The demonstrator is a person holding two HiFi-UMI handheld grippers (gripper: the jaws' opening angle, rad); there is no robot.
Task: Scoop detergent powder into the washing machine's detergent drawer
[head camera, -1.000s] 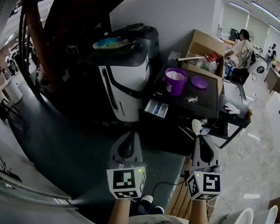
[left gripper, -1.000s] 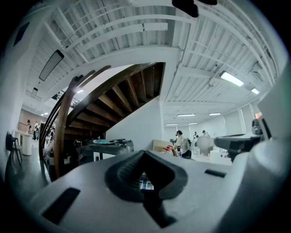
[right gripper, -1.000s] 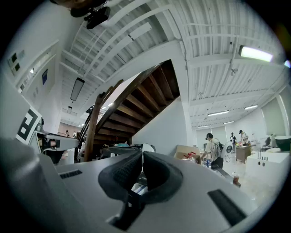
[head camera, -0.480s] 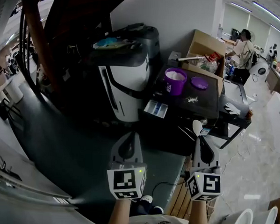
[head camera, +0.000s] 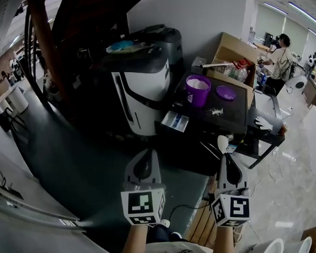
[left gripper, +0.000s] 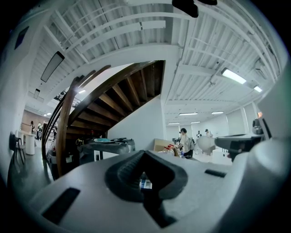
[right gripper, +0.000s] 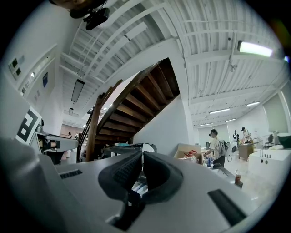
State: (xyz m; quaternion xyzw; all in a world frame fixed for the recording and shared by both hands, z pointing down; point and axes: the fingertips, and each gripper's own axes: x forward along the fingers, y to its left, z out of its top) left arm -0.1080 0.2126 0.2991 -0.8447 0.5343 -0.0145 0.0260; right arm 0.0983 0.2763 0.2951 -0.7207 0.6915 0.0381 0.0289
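**Both grippers held low in front of the machine, scoop in the right one**

The left gripper (head camera: pixel 145 152) and the right gripper (head camera: pixel 223 153) hang side by side at the lower part of the head view, both pointing toward 12 o'clock. In the left gripper view the jaws of the left gripper (left gripper: pixel 144 154) are pressed together at the tips, and nothing is between them. In the right gripper view the jaws of the right gripper (right gripper: pixel 140 154) are closed on a white scoop (right gripper: pixel 148 147). Its oval bowl (head camera: pixel 222 143) sticks out past the tips.

The detergent drawer (head camera: pixel 175 121) is pulled out of the dark washing machine (head camera: pixel 222 115). It shows blue compartments and lies at about 1 o'clock from the left gripper, well apart from both grippers.

On the machine's black top stands an open purple tub (head camera: pixel 198 91) with white powder inside, at about 11 o'clock from the right gripper. Its purple lid (head camera: pixel 225 92) lies just beside it, at its 3 o'clock.

A white and black appliance (head camera: pixel 144 88) stands at 9 o'clock of the drawer. A cardboard box (head camera: pixel 233 56) is behind the tub, and a white glove (head camera: pixel 261 122) lies at 3 o'clock of the machine's top. A person (head camera: pixel 281 50) stands far behind, at 2 o'clock. A wooden staircase (left gripper: pixel 113 98) rises over the appliances.
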